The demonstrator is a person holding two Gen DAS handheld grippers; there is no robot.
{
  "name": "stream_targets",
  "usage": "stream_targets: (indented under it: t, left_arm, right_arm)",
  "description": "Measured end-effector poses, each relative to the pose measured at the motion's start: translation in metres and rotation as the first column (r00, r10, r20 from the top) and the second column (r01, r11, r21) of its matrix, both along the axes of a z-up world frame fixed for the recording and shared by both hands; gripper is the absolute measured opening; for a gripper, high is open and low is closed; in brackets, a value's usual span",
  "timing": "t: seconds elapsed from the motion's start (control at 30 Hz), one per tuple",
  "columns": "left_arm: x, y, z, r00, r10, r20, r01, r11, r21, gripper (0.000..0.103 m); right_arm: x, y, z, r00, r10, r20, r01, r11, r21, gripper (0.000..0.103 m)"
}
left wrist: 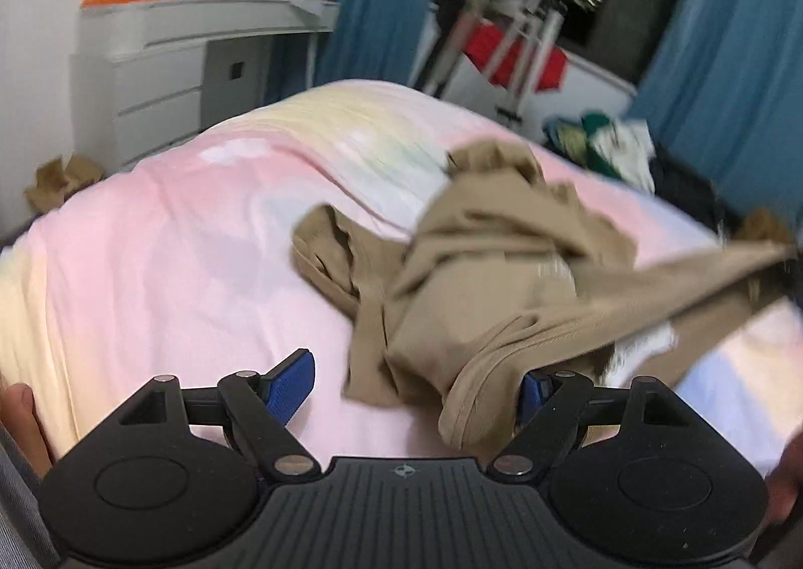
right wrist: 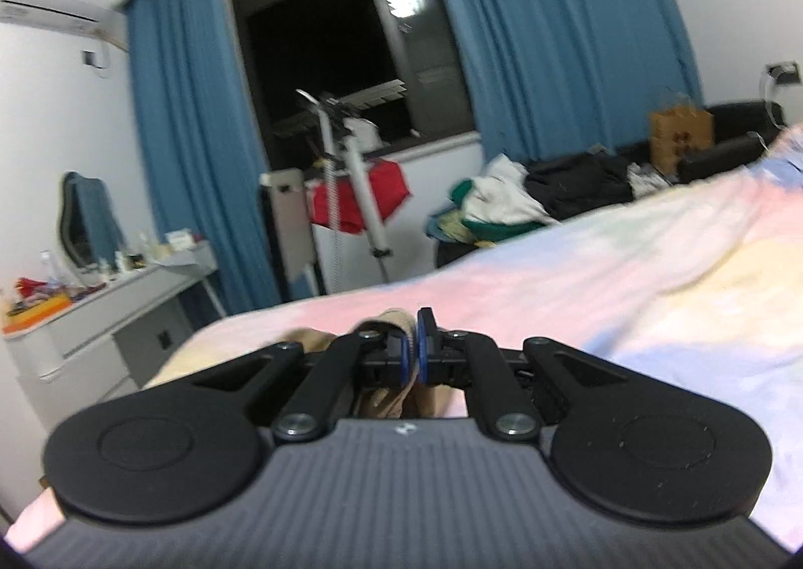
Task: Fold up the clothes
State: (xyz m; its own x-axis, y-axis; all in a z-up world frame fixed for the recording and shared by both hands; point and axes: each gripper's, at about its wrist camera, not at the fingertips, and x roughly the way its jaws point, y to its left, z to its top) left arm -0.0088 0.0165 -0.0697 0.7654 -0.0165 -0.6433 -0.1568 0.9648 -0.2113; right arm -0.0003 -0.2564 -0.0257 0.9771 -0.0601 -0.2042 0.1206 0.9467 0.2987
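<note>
Two grippers, right gripper (right wrist: 414,340) pinching tan garment (left wrist: 482,278)

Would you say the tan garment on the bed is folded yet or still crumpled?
Still crumpled: the tan garment lies bunched on the bed, one edge pulled taut toward the right.

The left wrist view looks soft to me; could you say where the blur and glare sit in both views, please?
Left wrist view: motion blur smears the tan garment toward the right edge, and the drying rack streaks; the left gripper stays sharp. Right wrist view: the bedsheet is soft, and a lamp reflection glares in the dark window.
</note>
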Motion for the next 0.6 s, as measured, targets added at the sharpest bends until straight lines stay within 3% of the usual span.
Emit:
stream_targets:
  t: [0.1, 0.23, 0.37, 0.47, 0.6]
  left_arm:
    - [-0.003, -0.010, -0.006, 0.998, -0.052, -0.026, 0.053, 0.998, 0.038, 0.080]
    - [0.000, -0.011, -0.013, 0.996, -0.079, -0.040, 0.081, 0.994, 0.076, 0.068]
    - [0.001, 0.004, 0.005, 0.996, -0.007, 0.092, 0.000, 0.997, 0.078, 0.063]
    - [-0.003, 0.010, 0.023, 0.976, 0.032, 0.216, -0.055, 0.993, 0.100, 0.063]
    - [-0.003, 0.005, 0.014, 0.983, 0.019, 0.184, -0.040, 0.993, 0.111, 0.063]
  right_arm:
    - [0.005, -0.007, -0.005, 0.998, -0.051, -0.036, 0.051, 0.999, 0.017, 0.007]
    - [0.006, -0.015, -0.010, 0.994, -0.102, -0.043, 0.104, 0.994, 0.026, 0.007]
    - [0.008, -0.019, -0.016, 0.991, -0.101, -0.083, 0.105, 0.993, 0.048, 0.007]
    - [0.012, -0.020, -0.021, 0.989, -0.068, -0.131, 0.078, 0.994, 0.074, 0.008]
    - [0.018, -0.024, -0.031, 0.976, 0.000, -0.217, 0.041, 0.982, 0.182, 0.009]
